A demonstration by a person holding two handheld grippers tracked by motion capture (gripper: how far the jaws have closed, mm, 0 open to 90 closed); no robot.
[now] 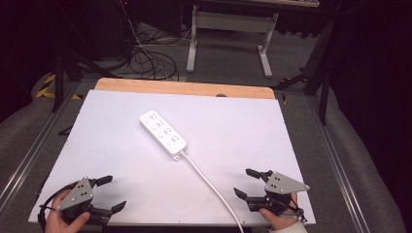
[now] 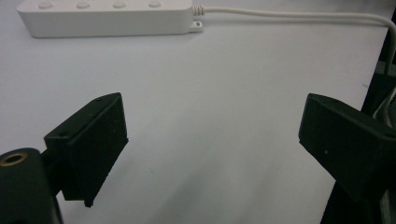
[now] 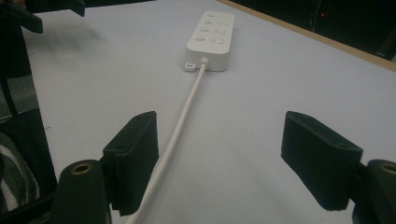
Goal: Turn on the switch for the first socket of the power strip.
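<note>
High view puts the white power strip (image 1: 163,134) near the middle of the tabletop (image 1: 243,126), lying slantwise from 11 o'clock to 5 o'clock, its white cord (image 1: 209,183) running off toward the near edge at 6 o'clock. Nothing touches the strip. In my right gripper view the cord passes just inside my left-hand jaw and leads straight ahead to the strip at 12 o'clock; in my left gripper view the strip lies across the top at 11 o'clock.

My left gripper (image 1: 112,193) rests at 7 o'clock of the tabletop, jaws spread wide and empty. My right gripper (image 1: 246,183) sits at 5 o'clock, jaws just as wide, gripping nothing, the cord close beside it.

I judge the work barely begun: no grasp made, both reaches to the strip left to do.

The tabletop is a plain white sheet over a wooden board whose edge shows at 12 o'clock. Beyond it, a dim room: grey floor, tangled cables at 11 o'clock, white legs of another table at 12 o'clock.
</note>
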